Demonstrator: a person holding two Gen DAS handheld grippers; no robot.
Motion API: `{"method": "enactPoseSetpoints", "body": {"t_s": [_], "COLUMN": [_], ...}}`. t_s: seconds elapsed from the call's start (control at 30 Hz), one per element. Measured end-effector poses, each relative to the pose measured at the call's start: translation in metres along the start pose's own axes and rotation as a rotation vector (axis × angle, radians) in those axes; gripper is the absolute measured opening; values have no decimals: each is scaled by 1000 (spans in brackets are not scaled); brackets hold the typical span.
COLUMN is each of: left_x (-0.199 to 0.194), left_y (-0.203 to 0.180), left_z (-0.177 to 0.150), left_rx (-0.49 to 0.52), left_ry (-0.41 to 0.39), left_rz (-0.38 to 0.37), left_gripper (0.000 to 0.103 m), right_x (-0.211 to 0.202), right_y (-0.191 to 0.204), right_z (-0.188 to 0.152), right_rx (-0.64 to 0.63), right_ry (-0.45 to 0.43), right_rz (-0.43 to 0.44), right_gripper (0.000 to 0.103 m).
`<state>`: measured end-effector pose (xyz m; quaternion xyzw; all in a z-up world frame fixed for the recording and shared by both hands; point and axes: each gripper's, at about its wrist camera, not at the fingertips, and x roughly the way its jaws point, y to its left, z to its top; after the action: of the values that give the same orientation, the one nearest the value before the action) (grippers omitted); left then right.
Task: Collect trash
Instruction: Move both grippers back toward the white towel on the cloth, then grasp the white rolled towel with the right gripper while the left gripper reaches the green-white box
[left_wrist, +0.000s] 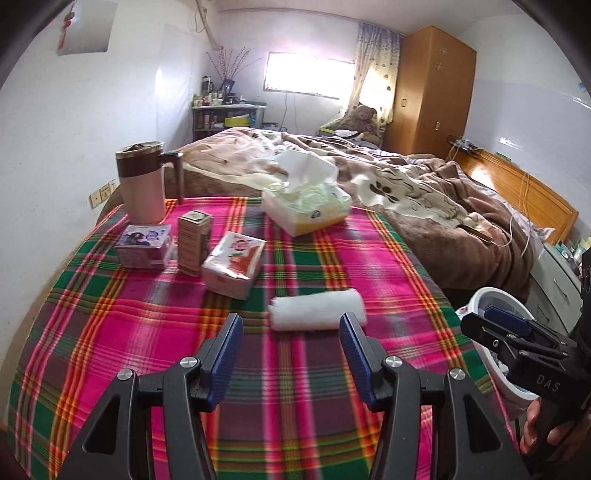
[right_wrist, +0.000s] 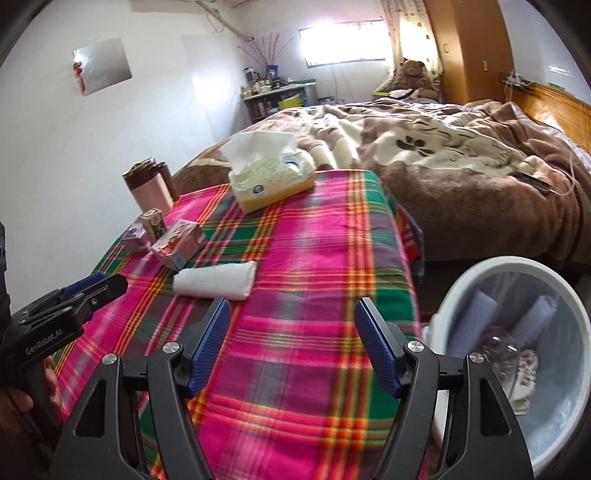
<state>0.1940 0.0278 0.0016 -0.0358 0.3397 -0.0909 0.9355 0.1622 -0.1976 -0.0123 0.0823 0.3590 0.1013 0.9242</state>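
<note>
Plaid cloth (left_wrist: 314, 387) covers the table. Rolled white tissue (left_wrist: 317, 308) lies ahead of the left gripper (left_wrist: 291, 332); the right gripper (right_wrist: 291, 332) is beside the bin (right_wrist: 561, 417). Both jaws are spread, empty.

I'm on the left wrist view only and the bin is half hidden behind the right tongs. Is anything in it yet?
Observer: Yes. In the right wrist view the white bin stands on the floor off the table's edge and already holds two pale purple sponge-like pieces and some crumpled wrappers.
Operator: Are the right tongs carrying anything?
Observer: No. The right tongs stand open with only plaid cloth between their pads.
Operator: Does the right camera see my tongs near the white roll?
Observer: The left tongs show side-on at that view's left edge, short of the rolled white towel and not touching it.
</note>
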Motion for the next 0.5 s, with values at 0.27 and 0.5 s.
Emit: {"method": "enactPoseSetpoints", "body": {"t_s": [0.27,0.5], "left_x": [15,33], "left_y": [44,77], "left_z": [15,29], "left_rx": [-43,-76], "left_ry": [5,6], "left_rz": [48,89], "left_gripper": [54,54], "right_x": [35,66], "right_y": [37,60], "right_z": [14,15], "right_rx": [-100,-207], "right_ry": [50,115], "right_rz": [56,101], "right_gripper": [71,71]}}
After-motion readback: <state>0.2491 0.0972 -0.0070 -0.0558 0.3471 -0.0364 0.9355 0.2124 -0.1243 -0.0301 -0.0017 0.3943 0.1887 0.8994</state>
